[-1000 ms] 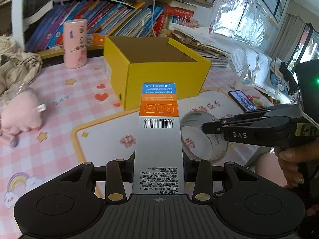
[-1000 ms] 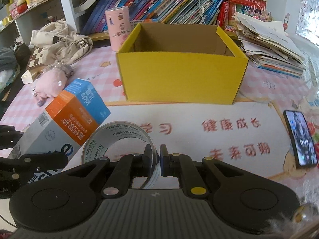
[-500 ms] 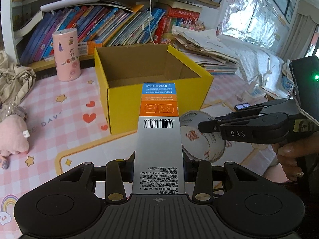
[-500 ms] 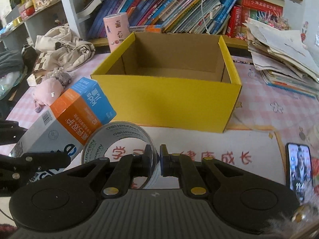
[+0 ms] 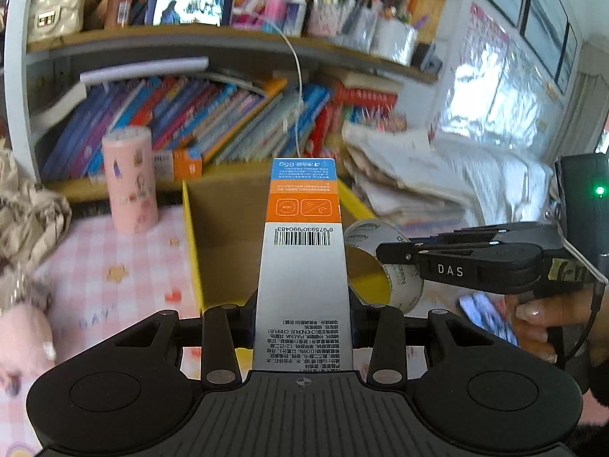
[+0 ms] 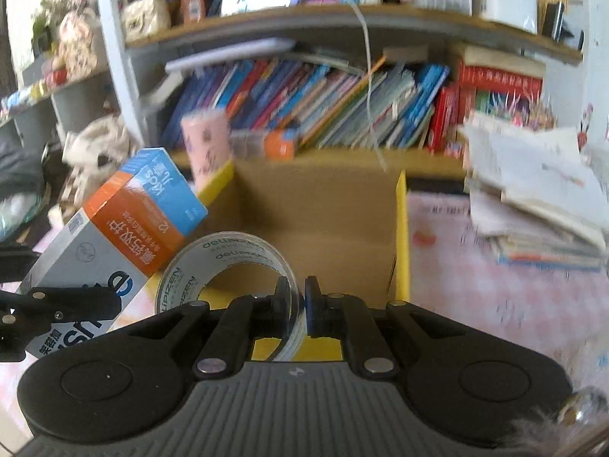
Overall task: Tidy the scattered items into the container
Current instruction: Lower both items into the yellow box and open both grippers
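Observation:
My left gripper [image 5: 303, 316] is shut on a long toothpaste carton [image 5: 303, 266], grey, orange and blue, which points forward over the open yellow cardboard box [image 5: 190, 228]. My right gripper [image 6: 298, 304] is shut on the rim of a clear tape roll [image 6: 224, 262] and holds it above the box's near wall [image 6: 401, 251]. The carton also shows in the right wrist view [image 6: 125, 236], tilted up at the left. The right gripper and tape roll [image 5: 384, 266] show in the left wrist view just right of the carton.
A pink cylinder [image 5: 129, 179] stands left of the box by the bookshelf [image 5: 228, 110]. A paper stack [image 6: 533, 198] lies to the right. A pink plush toy [image 5: 19, 339] lies at far left. A phone [image 5: 487, 316] lies on the mat.
Both grippers have moved forward and up with their loads, from in front of the box to over its opening. The box now fills the centre of both views.

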Available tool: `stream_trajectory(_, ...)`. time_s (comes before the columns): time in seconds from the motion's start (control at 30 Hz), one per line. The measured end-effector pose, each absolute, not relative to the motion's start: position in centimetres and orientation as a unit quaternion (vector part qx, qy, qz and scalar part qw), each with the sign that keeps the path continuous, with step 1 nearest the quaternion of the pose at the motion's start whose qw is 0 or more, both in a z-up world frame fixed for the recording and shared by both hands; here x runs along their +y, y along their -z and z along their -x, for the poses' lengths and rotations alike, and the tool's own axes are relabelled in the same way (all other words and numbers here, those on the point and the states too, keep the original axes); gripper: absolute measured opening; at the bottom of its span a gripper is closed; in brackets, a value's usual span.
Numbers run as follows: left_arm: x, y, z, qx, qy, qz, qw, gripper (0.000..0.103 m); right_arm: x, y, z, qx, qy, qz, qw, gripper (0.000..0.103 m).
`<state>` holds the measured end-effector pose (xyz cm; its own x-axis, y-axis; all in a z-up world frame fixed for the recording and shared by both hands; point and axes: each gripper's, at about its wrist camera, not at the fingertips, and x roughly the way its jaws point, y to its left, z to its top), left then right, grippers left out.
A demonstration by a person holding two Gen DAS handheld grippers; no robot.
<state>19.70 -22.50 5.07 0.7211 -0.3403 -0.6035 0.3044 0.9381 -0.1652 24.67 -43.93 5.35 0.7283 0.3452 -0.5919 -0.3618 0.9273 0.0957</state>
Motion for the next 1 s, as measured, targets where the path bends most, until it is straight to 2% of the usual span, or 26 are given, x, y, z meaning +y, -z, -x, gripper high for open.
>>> stream_trajectory(0.2, -23.3, -5.8, -24.1, 0.318, 0.164, 0.019, 0.934, 0.039, -43.9, -6.3, -29.1, 0.297, -0.192, 0.033, 0.935, 0.008)
stream_trajectory(0.33, -24.3, -5.3, -27.4, 0.321, 0.155, 0.003, 0.934, 0.039, -43.1, -5.5, -32.6, 0.311, -0.199, 0.062, 0.927, 0.008)
stream_trajectory(0.77, -25.6, 1.0, -35.9, 0.429, 0.126, -0.021, 0.894, 0.039, -39.3, 0.5, -40.9, 0.393, -0.238, 0.193, 0.867, 0.008)
stream_trajectory(1.0, -26.1, 1.5, -37.3, 0.444, 0.115, -0.046, 0.887, 0.039, -37.4, 2.6, -42.6, 0.414, -0.263, 0.249, 0.835, 0.009)
